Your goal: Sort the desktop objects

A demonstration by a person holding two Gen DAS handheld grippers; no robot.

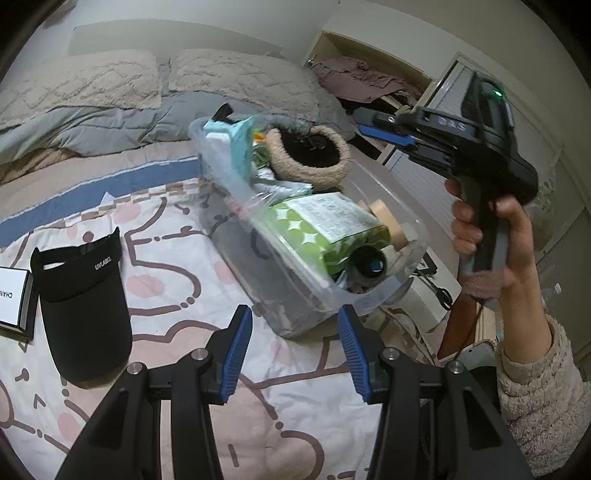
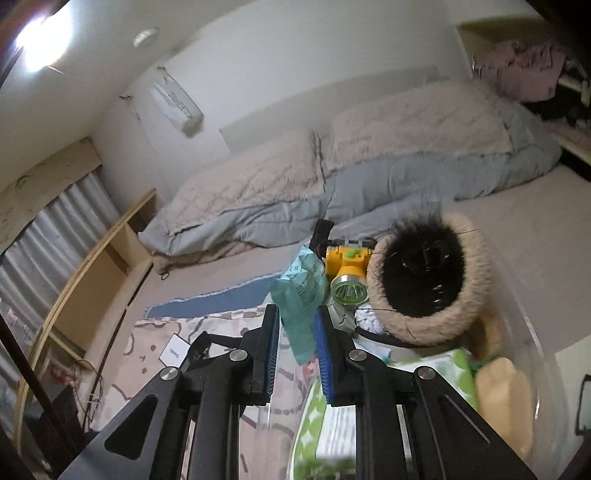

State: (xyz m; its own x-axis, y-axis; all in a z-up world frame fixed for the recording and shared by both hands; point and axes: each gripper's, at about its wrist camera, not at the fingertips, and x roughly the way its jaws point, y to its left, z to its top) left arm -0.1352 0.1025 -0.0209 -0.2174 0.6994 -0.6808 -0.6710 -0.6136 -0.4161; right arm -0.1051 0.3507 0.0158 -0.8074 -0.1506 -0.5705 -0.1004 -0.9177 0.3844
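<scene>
two tongs above the bin rim (image 1: 207, 136): left tongs (image 1: 291, 354) apart, right tongs (image 2: 295, 354) clamped on teal packet (image 2: 301, 291)

Both views are dim and flat, with a grey-green cast and fine noise. In the right wrist view a ceiling lamp (image 2: 44, 35) blazes at ten o'clock — blown out to pure white, its glare spilling over the wall around it. Elsewhere the light is soft, and shadows on the bed (image 2: 406, 147) are weak and diffuse. Fisheye distortion bends straight lines into arcs toward the rims, and black vignette fills the corners of each picture. Motion blur smears the clear bin (image 1: 303, 280) and its contents in the left wrist view; in the right wrist view the blur is heaviest at five o'clock.
</scene>
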